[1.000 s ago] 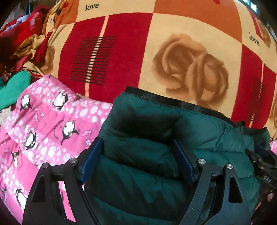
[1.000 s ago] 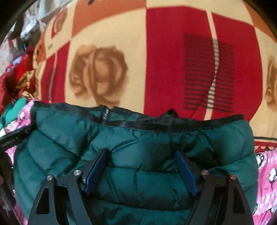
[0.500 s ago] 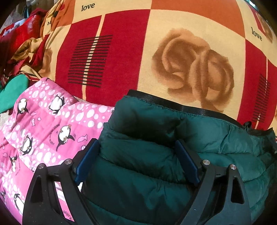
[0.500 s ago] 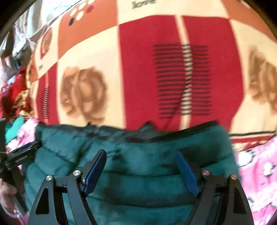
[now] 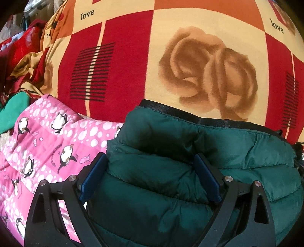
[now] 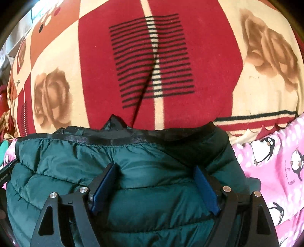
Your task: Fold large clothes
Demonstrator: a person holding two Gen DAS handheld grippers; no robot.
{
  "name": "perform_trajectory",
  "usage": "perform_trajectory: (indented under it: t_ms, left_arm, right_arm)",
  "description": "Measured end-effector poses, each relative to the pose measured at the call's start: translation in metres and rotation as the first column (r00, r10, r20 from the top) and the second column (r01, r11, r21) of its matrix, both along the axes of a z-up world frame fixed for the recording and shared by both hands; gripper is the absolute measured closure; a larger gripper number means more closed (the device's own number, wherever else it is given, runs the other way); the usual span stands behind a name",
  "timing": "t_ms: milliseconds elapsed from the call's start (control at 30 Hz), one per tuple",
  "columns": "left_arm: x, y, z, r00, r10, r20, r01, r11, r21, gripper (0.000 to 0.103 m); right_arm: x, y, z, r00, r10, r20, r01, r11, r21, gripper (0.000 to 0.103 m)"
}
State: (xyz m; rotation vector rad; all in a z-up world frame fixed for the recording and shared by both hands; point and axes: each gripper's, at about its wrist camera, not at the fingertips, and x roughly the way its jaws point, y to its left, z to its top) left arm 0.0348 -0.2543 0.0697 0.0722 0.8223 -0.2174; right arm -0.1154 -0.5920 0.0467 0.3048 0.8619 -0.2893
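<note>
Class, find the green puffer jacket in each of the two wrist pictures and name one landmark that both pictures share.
Left wrist view: the green puffer jacket fills the lower middle and right, running between the gripper's fingers.
Right wrist view: the jacket fills the lower left and middle, again between the fingers.
Shared landmark: the jacket's black edge band, with the rose blanket beyond it.

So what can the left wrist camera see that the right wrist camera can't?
Only the left wrist view shows the word "love" printed on the blanket, plus a red crumpled cloth.

Only the right wrist view shows a dark thread crossing the striped patch.

Both show the green puffy jacket, the pink penguin fabric and the rose blanket.
</note>
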Motion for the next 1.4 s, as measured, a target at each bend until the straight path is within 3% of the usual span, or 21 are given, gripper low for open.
perform_trajectory:
  t_ms: [100,333,467,600,967,1100,1233,1400]
  left_arm:
    - [0.001,0.001,0.000,1.000,-0.004,-0.008,0.004,1.000,-0.010,0.010]
    - [-0.006,0.010,0.011,1.000,-0.012,-0.012,0.012,1.000,-0.018,0.010]
    - [-0.021,0.017,0.021,0.999,-0.034,0.007,0.034,0.999,-0.030,0.010]
    - [-0.040,0.020,0.027,0.998,-0.057,0.033,0.058,0.998,-0.006,0.010]
    - [-0.084,0.032,0.032,0.995,-0.090,0.046,0.090,0.996,-0.006,0.010]
    - [-0.095,0.036,0.027,0.995,-0.091,0.028,0.091,0.996,-0.003,0.010]
    - [-0.101,0.043,0.018,0.997,-0.075,-0.005,0.075,0.997,-0.030,0.010]
    - [-0.108,0.049,0.015,0.998,-0.060,-0.020,0.059,0.997,-0.042,0.010]
  right_arm:
    - [0.000,0.006,0.011,1.000,0.010,-0.018,-0.010,1.000,-0.008,0.022]
    - [-0.035,0.034,0.045,0.995,0.078,0.055,-0.078,0.997,0.004,0.022]
    - [-0.050,0.041,0.032,0.998,0.069,0.013,-0.068,0.996,-0.064,0.022]
    - [-0.047,0.038,0.008,0.999,0.053,-0.013,-0.054,0.997,-0.063,0.018]
    - [-0.081,0.058,0.045,0.998,0.063,0.018,-0.061,0.994,-0.086,0.018]
    - [-0.099,0.064,0.042,0.998,0.062,0.015,-0.060,0.994,-0.094,0.018]
    - [-0.102,0.062,0.019,0.998,0.058,-0.040,-0.060,0.996,-0.069,0.015]
    - [-0.106,0.061,0.025,0.998,0.043,-0.045,-0.045,0.998,-0.051,0.014]
